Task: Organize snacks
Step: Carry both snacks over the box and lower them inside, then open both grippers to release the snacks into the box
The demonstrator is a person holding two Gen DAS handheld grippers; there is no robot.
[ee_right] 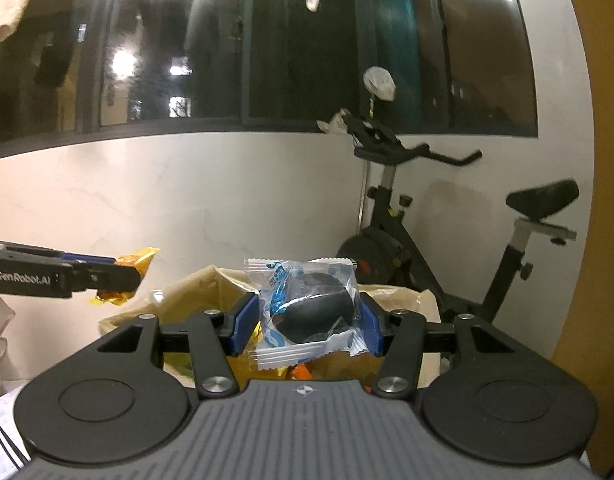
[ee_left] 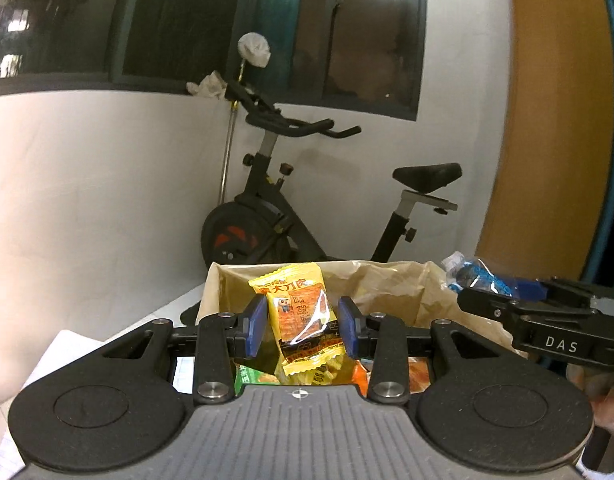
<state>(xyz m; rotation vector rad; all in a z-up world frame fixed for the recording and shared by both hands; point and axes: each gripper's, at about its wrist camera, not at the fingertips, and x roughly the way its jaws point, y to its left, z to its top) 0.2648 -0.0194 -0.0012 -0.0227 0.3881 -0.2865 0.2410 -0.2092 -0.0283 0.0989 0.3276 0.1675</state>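
Two snacks held aloft over brown paper bag (ee_left: 387, 280), presumably for sorting: yellow spicy-strip packet (ee_left: 301, 312) clamped in left gripper (ee_left: 302, 328), clear-wrapped dark round cake (ee_right: 307, 308) clamped in right gripper (ee_right: 307, 326).

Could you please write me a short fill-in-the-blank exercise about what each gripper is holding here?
1. The left gripper pinches a ____ snack packet.
2. The right gripper holds a clear packet containing a round ____ cookie.
3. Both packets hang above an open brown paper ____.

Missing words: yellow; black; bag
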